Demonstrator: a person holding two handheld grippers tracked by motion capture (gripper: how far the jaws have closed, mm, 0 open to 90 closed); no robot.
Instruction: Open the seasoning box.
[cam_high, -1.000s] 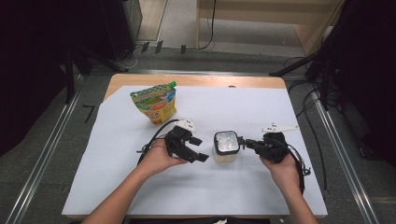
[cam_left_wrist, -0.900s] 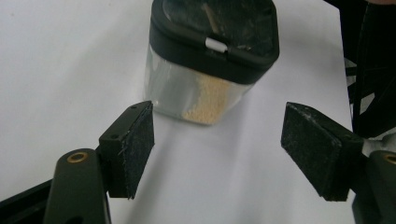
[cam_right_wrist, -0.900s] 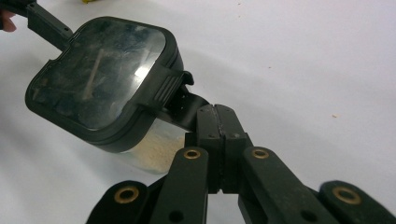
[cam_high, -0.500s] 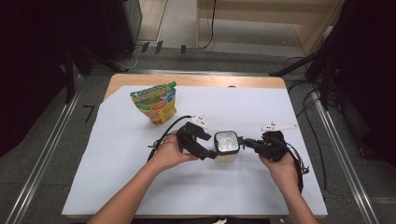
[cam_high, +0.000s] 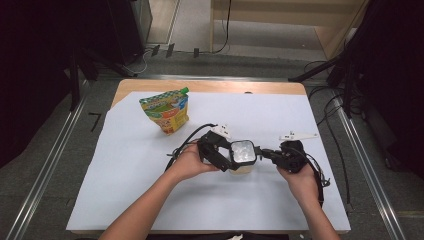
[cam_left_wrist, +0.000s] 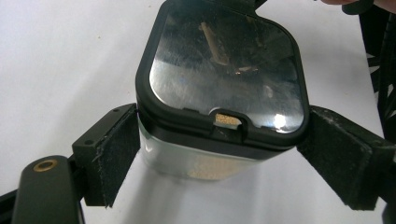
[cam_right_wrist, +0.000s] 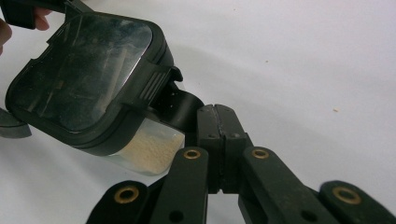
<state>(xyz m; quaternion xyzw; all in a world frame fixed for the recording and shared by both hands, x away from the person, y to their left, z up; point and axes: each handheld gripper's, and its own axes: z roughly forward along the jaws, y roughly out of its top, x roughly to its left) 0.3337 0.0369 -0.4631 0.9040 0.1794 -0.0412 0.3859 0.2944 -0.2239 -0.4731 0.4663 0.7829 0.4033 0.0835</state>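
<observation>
Evidently the right gripper (cam_right_wrist: 215, 122) is clamped shut on the black handle (cam_right_wrist: 180, 106) of the jar (cam_high: 242, 157) near the middle of the white sheet (cam_high: 125, 170), steadying it. The left gripper (cam_left_wrist: 224, 154) has just been opening; its 2 pads (cam_left_wrist: 116, 156) straddle the jar below the lid (cam_left_wrist: 224, 74), ready to grip.

A colourful snack pouch (cam_high: 166, 111) stands on the white sheet (cam_high: 125, 165) — wooden table (cam_high: 200, 86) edge showing beyond.
</observation>
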